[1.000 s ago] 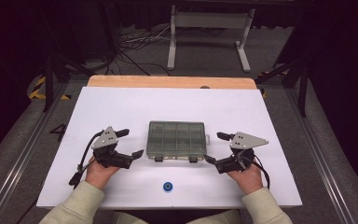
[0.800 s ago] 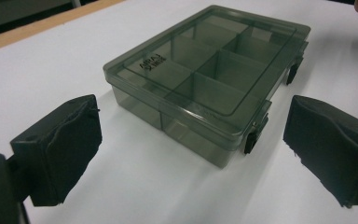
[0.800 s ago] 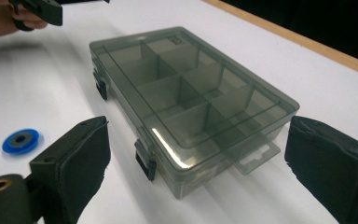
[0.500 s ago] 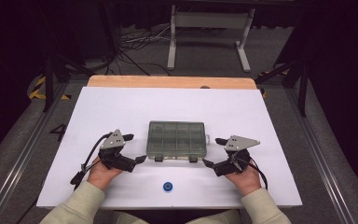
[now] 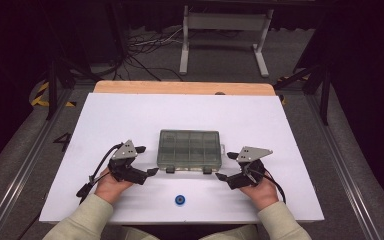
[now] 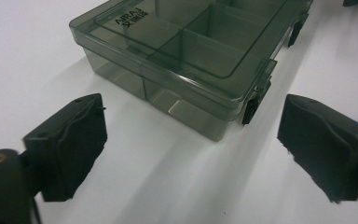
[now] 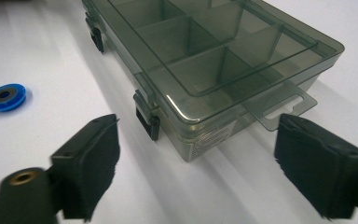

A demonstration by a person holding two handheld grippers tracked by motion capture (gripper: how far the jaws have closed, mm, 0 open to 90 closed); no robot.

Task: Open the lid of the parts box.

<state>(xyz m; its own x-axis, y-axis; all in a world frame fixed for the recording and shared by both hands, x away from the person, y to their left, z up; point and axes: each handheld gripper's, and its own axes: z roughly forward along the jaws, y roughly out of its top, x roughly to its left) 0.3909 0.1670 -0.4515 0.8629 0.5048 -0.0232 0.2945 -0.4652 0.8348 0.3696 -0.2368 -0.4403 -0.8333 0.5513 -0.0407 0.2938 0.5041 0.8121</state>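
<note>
A smoky green compartment box [image 5: 190, 148] lies shut in the middle of the white table, with two black latches [image 5: 170, 170] on its near side. My left gripper [image 5: 146, 160] stands open just off the box's near left corner, and my right gripper [image 5: 226, 165] stands open off the near right corner. Both pairs of jaws have just been closing a little, with nothing between them. In the left gripper view the box [image 6: 182, 60] lies just ahead of my left gripper [image 6: 193, 149]. The right gripper view shows the box [image 7: 214, 70] and a latch [image 7: 148, 122] ahead of my right gripper [image 7: 200, 163].
A small blue disc [image 5: 180, 200] lies near the table's front edge, between the two hands; it is also in the right gripper view as the blue disc [image 7: 4, 97]. The white table top [image 5: 280, 130] has a wooden strip at its far edge. Cables trail from both grippers.
Both grippers have sunk slightly toward the table and edged closer to the box's near corners. Their jaws stand a little narrower than before.
</note>
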